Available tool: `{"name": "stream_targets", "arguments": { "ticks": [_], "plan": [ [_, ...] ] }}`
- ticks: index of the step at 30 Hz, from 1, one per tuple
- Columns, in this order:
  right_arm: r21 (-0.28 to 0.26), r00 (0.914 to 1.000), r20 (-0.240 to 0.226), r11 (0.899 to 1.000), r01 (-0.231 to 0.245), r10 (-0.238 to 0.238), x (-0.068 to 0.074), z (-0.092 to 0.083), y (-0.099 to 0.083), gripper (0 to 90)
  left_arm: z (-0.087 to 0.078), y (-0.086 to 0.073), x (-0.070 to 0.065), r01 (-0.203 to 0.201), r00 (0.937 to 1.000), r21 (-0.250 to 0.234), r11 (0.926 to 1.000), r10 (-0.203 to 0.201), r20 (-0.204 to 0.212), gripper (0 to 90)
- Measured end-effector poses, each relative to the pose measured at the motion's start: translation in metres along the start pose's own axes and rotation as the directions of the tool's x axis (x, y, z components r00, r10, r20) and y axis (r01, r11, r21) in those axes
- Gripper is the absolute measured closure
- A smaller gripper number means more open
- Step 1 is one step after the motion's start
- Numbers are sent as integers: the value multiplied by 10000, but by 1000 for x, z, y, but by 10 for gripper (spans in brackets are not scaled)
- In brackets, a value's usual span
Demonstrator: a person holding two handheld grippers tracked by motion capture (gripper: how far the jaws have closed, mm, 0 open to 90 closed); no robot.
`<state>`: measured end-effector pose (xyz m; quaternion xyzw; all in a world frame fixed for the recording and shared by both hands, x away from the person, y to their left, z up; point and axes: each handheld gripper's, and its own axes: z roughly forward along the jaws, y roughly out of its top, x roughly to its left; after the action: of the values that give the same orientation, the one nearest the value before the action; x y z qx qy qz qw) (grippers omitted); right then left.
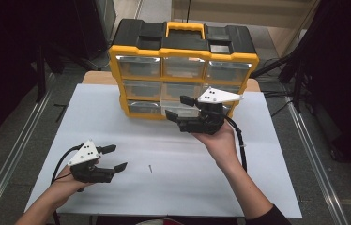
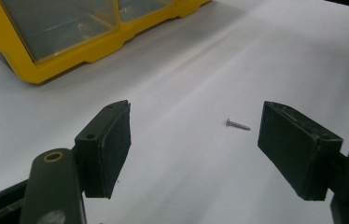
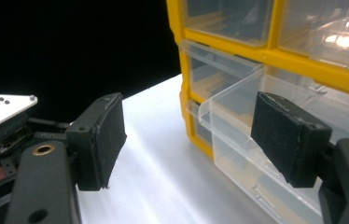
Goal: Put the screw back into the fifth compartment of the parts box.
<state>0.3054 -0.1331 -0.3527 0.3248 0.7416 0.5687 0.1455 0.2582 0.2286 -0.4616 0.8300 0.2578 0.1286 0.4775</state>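
Black, blocky left tongs [image 1: 113, 157] stand wide and empty, with a small metal screw [image 2: 237, 124] lying on the smooth white worktop [image 1: 173, 187] between their pads. Right tongs [image 1: 177, 108], equally wide, sit at a pulled-out clear plastic drawer [image 3: 238, 135] of the yellow organizer [image 1: 183, 51].

A pulled-out clear drawer [image 3: 238, 116] juts from the yellow organizer [image 1: 183, 51], narrowing the approach.

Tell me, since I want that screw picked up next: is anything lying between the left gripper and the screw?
Nothing visible: the screw lies alone on the white table, just ahead of the open left gripper.
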Motion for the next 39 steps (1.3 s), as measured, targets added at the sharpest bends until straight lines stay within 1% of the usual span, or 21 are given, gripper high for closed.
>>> {"name": "stream_targets", "arguments": {
  "ticks": [2,6,8,10,12,15,18,20,23,26,31,39],
  "plan": [
    [34,10000,-59,10000,80,-80,2,0,-2,270,0,0,0,1,10000,-3,10000,-1,4,257],
    [33,9996,-276,10000,30,-29,7,1,-6,270,0,0,0,0,10000,-11,10000,0,5,257],
    [32,9993,-345,9999,143,-142,10,2,-8,270,0,0,0,10,10000,-21,10000,-10,8,257],
    [37,9991,-399,9999,132,-130,13,3,-9,270,0,0,0,1,10000,-13,10000,-1,9,257],
    [42,9986,-472,9997,222,-220,14,3,-11,272,0,0,0,6,10000,-22,10000,-5,18,257],
    [37,9982,-567,9998,190,-188,16,3,-14,274,0,0,0,13,10000,-41,10000,-13,16,257],
    [55,9967,-768,9997,256,-251,17,4,-19,290,0,0,0,9,10000,-29,10000,-9,19,257],
    [100,9965,-774,9994,338,-329,19,5,-23,289,0,0,0,15,10000,-30,10000,-15,18,257],
    [108,9959,-881,9997,236,-226,21,6,-27,289,0,0,0,8,10000,-22,10000,-8,14,257],
    [236,9951,-976,9995,189,-165,23,7,-32,287,0,0,0,10,10000,-21,10000,-10,21,257],
    [448,9942,-1053,9987,261,-213,26,9,-39,279,1,0,0,13,10000,-45,10000,-13,18,257],
    [610,9928,-1198,9980,132,-59,26,8,-51,279,1,0,0,-10,10000,2,10000,10,35,257]
  ]
}}
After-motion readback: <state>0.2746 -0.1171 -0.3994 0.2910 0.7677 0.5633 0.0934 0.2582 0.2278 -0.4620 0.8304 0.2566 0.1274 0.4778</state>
